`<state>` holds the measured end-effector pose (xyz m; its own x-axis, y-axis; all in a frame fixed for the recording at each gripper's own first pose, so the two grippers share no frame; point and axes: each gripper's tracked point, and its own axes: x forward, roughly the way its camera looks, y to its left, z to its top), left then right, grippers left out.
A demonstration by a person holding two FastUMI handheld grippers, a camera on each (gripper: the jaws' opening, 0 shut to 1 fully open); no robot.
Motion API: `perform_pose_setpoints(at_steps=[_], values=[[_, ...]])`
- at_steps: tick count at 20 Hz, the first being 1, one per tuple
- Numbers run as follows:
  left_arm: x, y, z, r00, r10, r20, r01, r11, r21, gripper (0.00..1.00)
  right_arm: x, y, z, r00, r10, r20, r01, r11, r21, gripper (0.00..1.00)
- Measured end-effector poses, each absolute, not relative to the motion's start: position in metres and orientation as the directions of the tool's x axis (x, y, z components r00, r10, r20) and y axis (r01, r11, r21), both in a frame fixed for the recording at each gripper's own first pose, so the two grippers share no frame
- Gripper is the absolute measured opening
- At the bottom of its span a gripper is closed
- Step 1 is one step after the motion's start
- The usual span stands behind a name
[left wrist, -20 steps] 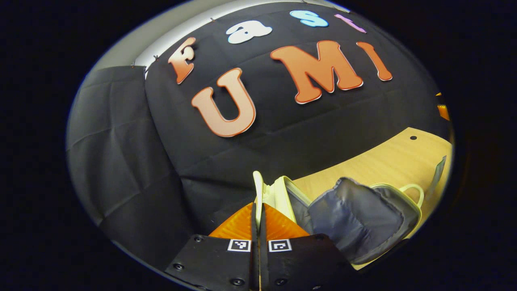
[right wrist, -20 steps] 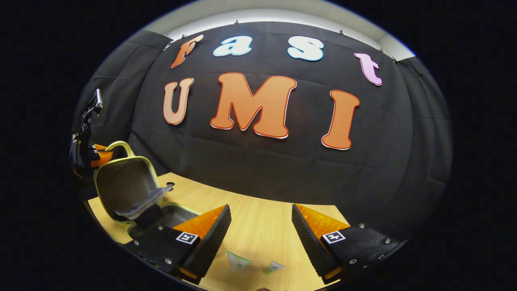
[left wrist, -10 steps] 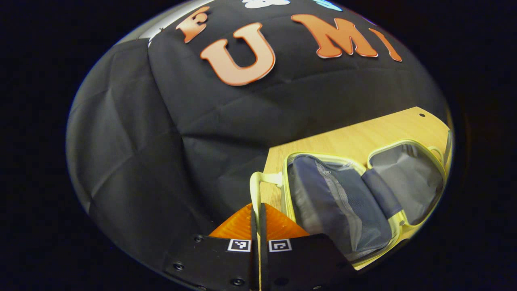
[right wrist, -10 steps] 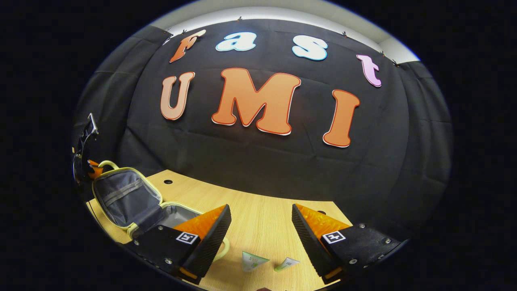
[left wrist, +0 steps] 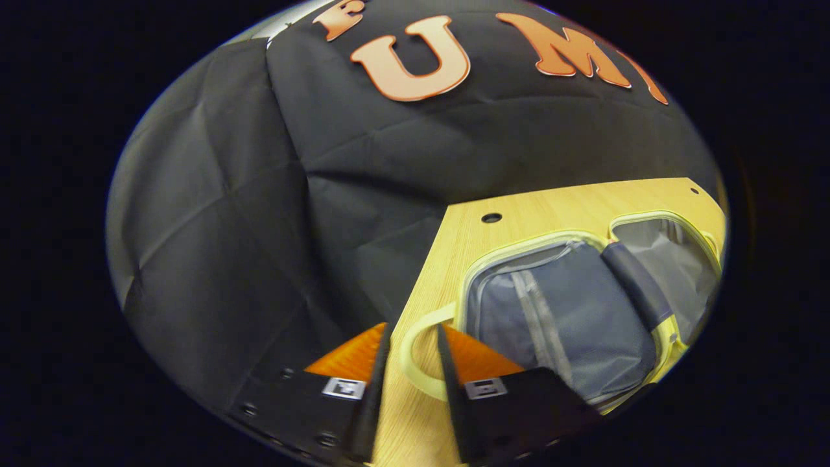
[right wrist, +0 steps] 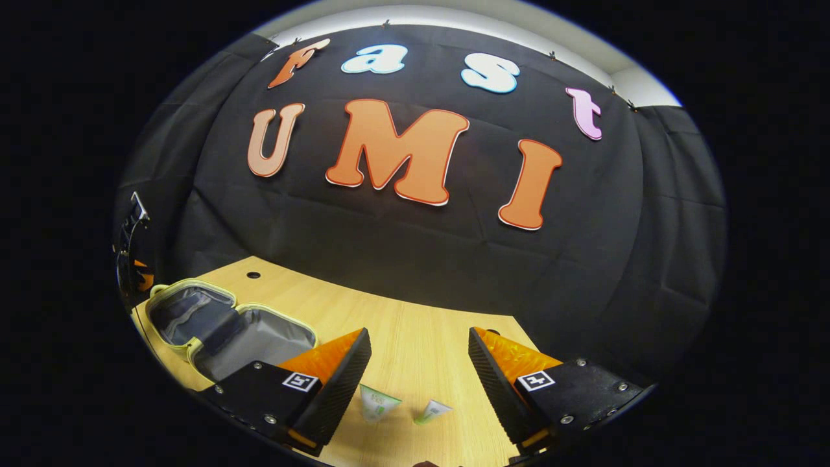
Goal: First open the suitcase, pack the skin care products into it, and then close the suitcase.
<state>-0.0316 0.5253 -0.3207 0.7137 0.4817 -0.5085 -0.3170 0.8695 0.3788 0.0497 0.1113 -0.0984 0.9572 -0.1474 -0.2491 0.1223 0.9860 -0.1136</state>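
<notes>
Left gripper view: my left gripper [left wrist: 410, 350] low over table [left wrist: 519, 207], jaws slightly parted, suitcase handle [left wrist: 415, 353] looping between fingers, apparently no squeeze. Suitcase [left wrist: 564, 305] lies fully open, both halves flat, grey lining up.

Right gripper view: suitcase [right wrist: 227, 327] at table's left end. My right gripper [right wrist: 418, 360] wide open, holding nothing. Two skin care tubes [right wrist: 378, 402] [right wrist: 431, 410] lie on table between its fingers.

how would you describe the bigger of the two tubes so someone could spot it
On the wooden table, look right of the open suitcase, in the gap between the right gripper fingers. Two small tubes lie side by side there; the bigger tube is the one nearer the suitcase, wider and with green print, while the smaller tube is slimmer.
</notes>
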Motion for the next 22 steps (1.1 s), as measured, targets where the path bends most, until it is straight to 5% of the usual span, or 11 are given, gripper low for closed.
perform_pose_setpoints(at_steps=[2, 6, 22], values=[[-0.025, 0.498, -0.294, 0.759, 0.464, -0.457, -0.295, 0.871, 0.394, 0.77, 0.050, 0.102, -0.098, 0.957, -0.151, -0.249, 0.125, 0.985, -0.119, 0.96], [-0.013, 0.424, -0.252, 0.831, 0.391, -0.395, -0.291, 0.912, 0.290, 0.96, 0.044, 0.086, -0.102, 0.960, -0.141, -0.240, 0.115, 0.986, -0.121, 0.96], [0.030, 0.114, -0.218, 0.945, -0.002, -0.328, 0.073, 0.977, 0.202, 0.97, 0.011, 0.029, -0.145, 0.953, -0.043, -0.301, 0.032, 0.999, -0.040, 0.96]])
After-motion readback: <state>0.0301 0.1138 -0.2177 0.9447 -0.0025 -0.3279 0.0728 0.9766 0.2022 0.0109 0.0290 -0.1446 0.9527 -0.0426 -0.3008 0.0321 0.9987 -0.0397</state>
